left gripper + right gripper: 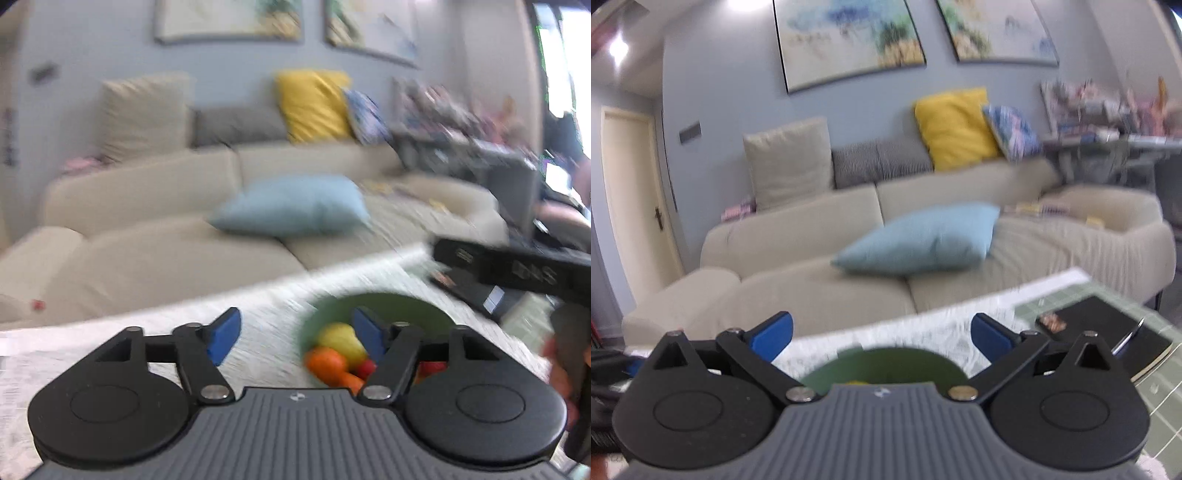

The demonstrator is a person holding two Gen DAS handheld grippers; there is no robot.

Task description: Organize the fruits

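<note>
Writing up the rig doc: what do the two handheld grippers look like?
Both match: left gripper and right gripper have blue finger pads, black link arms with silver pivot pins, two round black discs, and a ribbed grey body bearing a small logo.

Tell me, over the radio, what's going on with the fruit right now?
Left gripper open, empty. Right gripper open, empty. Fruits sit in green bowl. Nothing blocking; black notebook lies off to the side.
</note>
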